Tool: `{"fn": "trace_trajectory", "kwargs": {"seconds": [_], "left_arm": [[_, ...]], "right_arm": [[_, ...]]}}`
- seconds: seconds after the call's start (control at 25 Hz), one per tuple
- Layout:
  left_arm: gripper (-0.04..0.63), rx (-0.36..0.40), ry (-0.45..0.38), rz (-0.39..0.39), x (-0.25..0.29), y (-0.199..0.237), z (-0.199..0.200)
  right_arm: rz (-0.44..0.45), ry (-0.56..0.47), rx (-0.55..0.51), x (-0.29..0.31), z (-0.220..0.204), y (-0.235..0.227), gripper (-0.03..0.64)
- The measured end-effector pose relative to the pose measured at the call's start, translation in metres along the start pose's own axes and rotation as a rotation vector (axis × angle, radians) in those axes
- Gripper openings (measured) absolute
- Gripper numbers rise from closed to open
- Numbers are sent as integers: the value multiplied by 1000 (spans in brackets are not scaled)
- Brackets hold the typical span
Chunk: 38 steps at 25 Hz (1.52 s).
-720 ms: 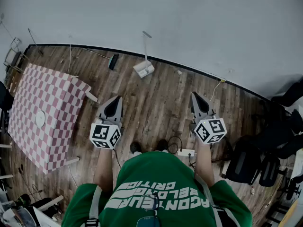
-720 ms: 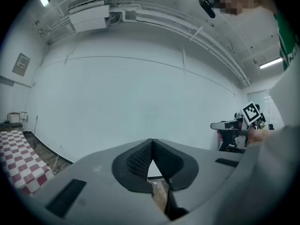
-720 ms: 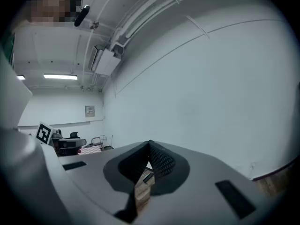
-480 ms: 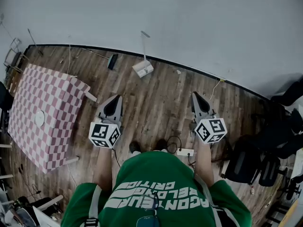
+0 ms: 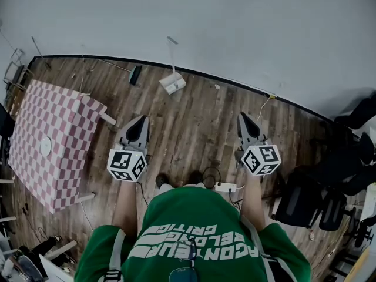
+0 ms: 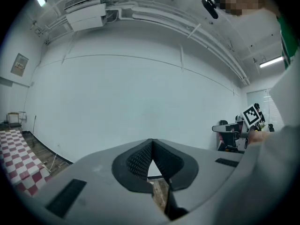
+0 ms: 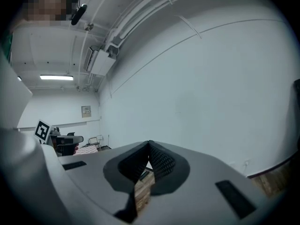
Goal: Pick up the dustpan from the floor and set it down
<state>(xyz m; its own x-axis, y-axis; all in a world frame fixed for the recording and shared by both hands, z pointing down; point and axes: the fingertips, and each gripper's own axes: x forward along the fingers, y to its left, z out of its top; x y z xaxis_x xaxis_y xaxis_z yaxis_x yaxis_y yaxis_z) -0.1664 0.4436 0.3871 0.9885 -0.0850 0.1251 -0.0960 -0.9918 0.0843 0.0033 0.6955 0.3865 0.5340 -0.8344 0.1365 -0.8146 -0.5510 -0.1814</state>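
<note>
Bare room: wood plank floor (image 5: 194, 128) running up to a white wall (image 5: 235, 22). Dustpan (image 5: 172, 83) sits on the floor right by the wall base. It's a pale pan w/ a thin long handle (image 5: 173, 57) standing up in front of the wall. It's well ahead of both tools, closer to the left one's line. A small dark item (image 5: 135, 75) lies just left of it, can't ID. Checked table (image 5: 53, 134) is off to the left, power strip (image 5: 225, 187) + cable by the person's feet, office chairs (image 5: 305, 201) at right.

Left gripper (image 5: 141, 120): jaws pressed together at the tips, nothing btwn. Right gripper (image 5: 242, 118): same, tips closed, empty. Both are held out roughly level, apart from each other, nowhere near the pan.

Step in hand, imo: the approach. To do it well:
- Walk fwd first and mind the strip/cable underfoot.
- Pick one gripper, prob. left, and spread its jaws before reaching.
- Go for the handle, not the pan lip. A thin stick suits a pinch, taken square across.
- Grip low-ish so the pan doesn't swing.

Risk: handle could topple if nudged before the jaws close.
</note>
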Motion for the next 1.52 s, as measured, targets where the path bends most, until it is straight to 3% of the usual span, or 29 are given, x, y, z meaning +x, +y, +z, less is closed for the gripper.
{"fn": "trace_trajectory", "kwargs": {"seconds": [0.48,0.84,1.2,1.52], "left_arm": [[-6,7,17,-4,32,-43,-6],[-6,-60,-13,-40,75,-39,-2],[-6,-79,-17,-44,152,5,4],[-6,-108,0,-21,218,91,10]], "right_arm": [[-20,19,43,-22,-13,-61,8],[-37,33,39,0,-14,-84,8],[-38,40,16,84,10,-115,8],[-10,71,3,202,20,-115,8]]}}
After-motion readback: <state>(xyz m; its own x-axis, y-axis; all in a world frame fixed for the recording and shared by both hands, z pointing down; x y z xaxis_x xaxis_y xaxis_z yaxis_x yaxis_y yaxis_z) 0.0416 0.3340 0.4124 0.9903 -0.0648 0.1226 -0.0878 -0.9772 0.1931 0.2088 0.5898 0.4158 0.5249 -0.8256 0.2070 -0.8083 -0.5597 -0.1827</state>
